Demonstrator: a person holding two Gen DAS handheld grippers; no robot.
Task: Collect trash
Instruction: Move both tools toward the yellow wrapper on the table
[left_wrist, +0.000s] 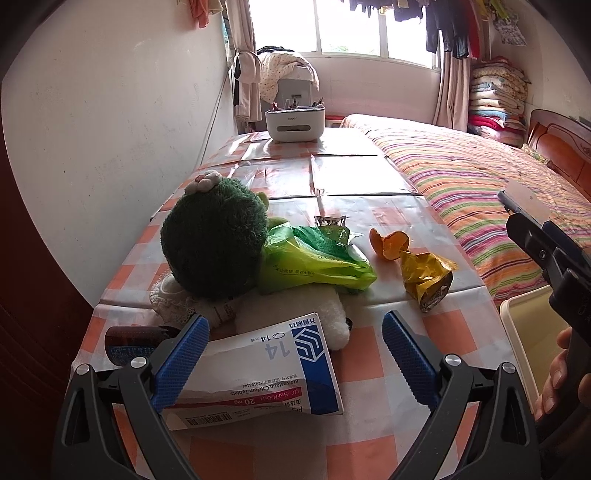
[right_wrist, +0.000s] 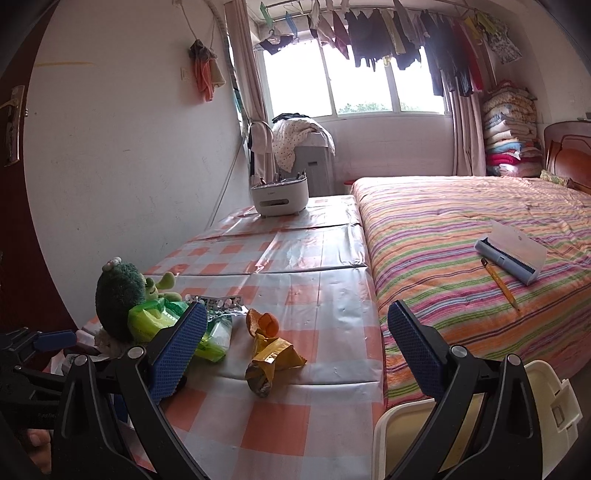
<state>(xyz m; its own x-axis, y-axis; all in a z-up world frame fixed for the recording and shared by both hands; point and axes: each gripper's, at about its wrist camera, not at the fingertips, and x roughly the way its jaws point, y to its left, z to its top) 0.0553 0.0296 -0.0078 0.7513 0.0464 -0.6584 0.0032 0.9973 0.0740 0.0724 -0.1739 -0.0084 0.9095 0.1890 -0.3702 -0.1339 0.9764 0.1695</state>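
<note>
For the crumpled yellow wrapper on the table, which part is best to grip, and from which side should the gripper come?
Grip the yellow wrapper at its raised, folded upper part, probably from above with the open right gripper. The crumpled ridge stands up off the table, so fingers can likely close across it, while its lower end lies flat. The orange peel sits right behind it.

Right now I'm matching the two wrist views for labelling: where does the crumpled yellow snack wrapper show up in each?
Left wrist view: the yellow snack wrapper lies right of centre on the checked tablecloth, beyond the open left tool.
Right wrist view: the wrapper lies centre-left, between the open right tool's fingers.
Shared landmark: the orange peel just behind it.
</note>
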